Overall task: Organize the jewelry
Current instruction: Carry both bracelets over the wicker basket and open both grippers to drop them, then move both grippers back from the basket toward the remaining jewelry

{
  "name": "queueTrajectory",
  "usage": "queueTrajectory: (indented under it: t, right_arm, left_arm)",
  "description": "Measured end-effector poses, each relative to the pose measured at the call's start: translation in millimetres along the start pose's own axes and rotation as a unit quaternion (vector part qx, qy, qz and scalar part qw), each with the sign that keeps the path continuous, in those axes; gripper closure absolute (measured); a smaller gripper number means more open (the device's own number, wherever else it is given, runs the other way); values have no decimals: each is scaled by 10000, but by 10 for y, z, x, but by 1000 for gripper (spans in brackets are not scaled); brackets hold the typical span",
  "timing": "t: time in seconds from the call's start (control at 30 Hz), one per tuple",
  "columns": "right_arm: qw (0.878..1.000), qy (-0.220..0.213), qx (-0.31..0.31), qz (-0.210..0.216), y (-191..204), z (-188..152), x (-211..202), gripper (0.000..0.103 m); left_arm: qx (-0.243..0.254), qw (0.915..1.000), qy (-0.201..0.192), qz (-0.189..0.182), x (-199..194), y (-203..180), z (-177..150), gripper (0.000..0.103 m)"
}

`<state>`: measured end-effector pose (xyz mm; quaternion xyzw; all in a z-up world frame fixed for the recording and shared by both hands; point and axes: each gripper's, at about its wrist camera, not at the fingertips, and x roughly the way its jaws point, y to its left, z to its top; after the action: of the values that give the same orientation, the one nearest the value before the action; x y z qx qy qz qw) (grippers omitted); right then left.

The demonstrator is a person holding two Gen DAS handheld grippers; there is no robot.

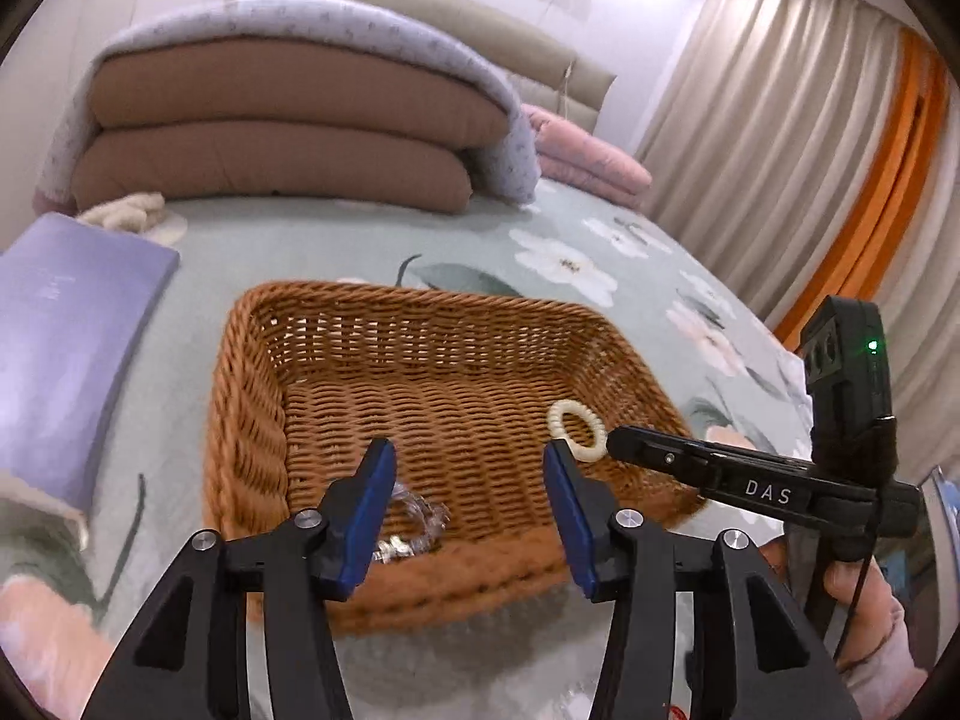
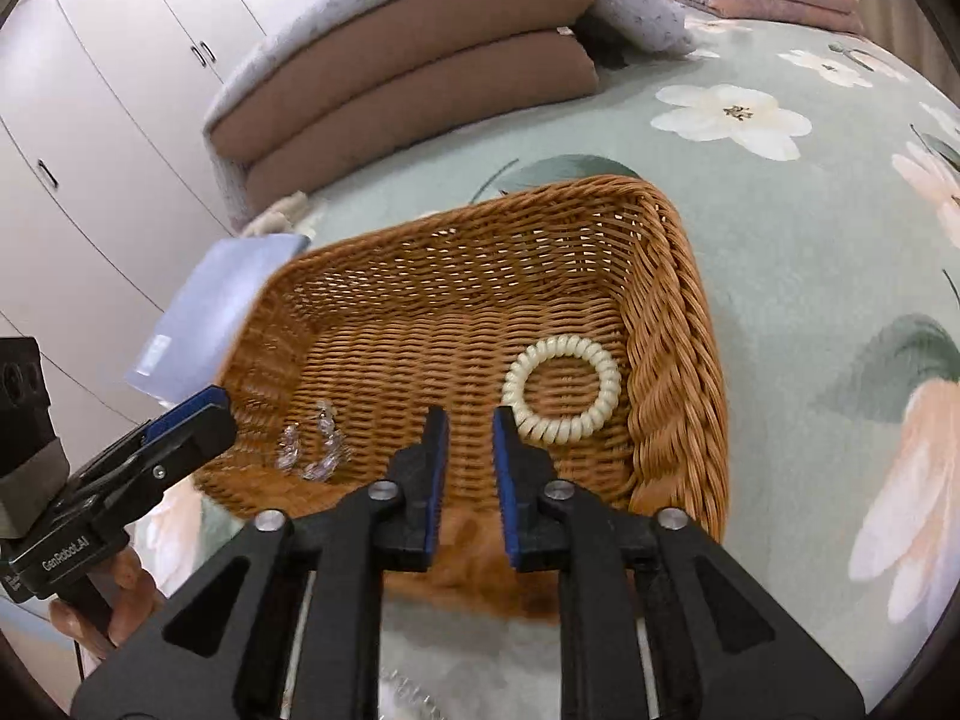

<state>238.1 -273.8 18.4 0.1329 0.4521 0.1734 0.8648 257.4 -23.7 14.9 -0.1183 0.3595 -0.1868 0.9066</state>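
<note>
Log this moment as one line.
basket: on bed | hair tie: in basket | clear bracelet: in basket | left hand-held gripper: open, empty | right hand-held gripper: open, empty

Both grippers, left gripper (image 1: 471, 456) and right gripper (image 2: 471, 420): black frames, blue pads, silver screws; white "DAS" and "GenRobot.AI" lettering, pink sleeve (image 1: 894, 654).

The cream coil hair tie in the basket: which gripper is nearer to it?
Right. The right gripper hangs open just beside the hair tie, not touching it. The left gripper is open over the clear bracelet at the basket's other side.
</note>
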Motion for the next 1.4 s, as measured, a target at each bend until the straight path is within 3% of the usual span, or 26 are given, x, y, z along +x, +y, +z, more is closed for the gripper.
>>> queueTrajectory:
  t: [0.03, 0.1, 0.13, 0.17, 0.23, 0.33, 0.37, 0.43, 0.57, 0.67, 0.73, 0.83, 1.0, 1.2, 1.4]
  right_arm:
    - [9999, -84, -13, 68, 20, -41, -81, 79]
    - [9994, -272, -95, 199, 89, -151, -289, 58]
    - [9988, -370, -129, 279, 123, -202, -386, 41]
    - [9979, -508, -181, 350, 171, -277, -506, 36]
    - [9966, -723, -300, 274, 249, -439, -717, 36]
    - [9945, -903, -522, -95, 381, -702, -984, 32]
    - [9931, -977, -580, -306, 419, -811, -1075, 17]
    - [9879, -1173, -608, -813, 481, -995, -1240, 1]
    - [9741, -1560, -738, -1464, 562, -1373, -1570, 0]
    - [9554, -1745, -1100, -2112, 667, -1618, -1744, 0]
    - [9458, -1920, -1372, -2233, 709, -1800, -1865, 0]
    - [9533, -1876, -1290, -1984, 677, -2056, -1991, 0]
    - [9522, -1687, -978, -2353, 526, -2330, -1909, 0]
    - [9664, -1485, -658, -1994, 187, -2495, -1640, 0]
    - [9618, -1400, -443, -2311, -40, -2463, -1472, 0]
  left_arm:
    - [-3, 10000, -24, -54, -87, -22, -34, 50]
    - [-24, 9998, -97, -143, -271, -67, -107, 50]
    - [-20, 9998, -149, -165, -365, -90, -153, 50]
    - [-2, 9996, -213, -178, -478, -121, -213, 50]
    - [45, 9994, -303, -160, -673, -169, -342, 50]
    - [118, 9989, -448, -35, -995, -238, -608, 49]
    - [117, 9987, -499, -2, -1087, -249, -693, 49]
    - [74, 9980, -618, 80, -1295, -255, -886, 47]
    - [-118, 9958, -815, 394, -1626, -167, -1223, 45]
    - [-342, 9936, -938, 519, -1758, -94, -1399, 45]
    - [-447, 9919, -1002, 645, -1812, -42, -1499, 45]
    - [-523, 9912, -1003, 688, -1822, -3, -1619, 45]
    - [-484, 9924, -778, 822, -1700, 8, -1782, 45]
    - [-464, 9932, -577, 900, -1553, 20, -1899, 45]
    - [-491, 9928, -418, 1011, -1401, 76, -1959, 45]
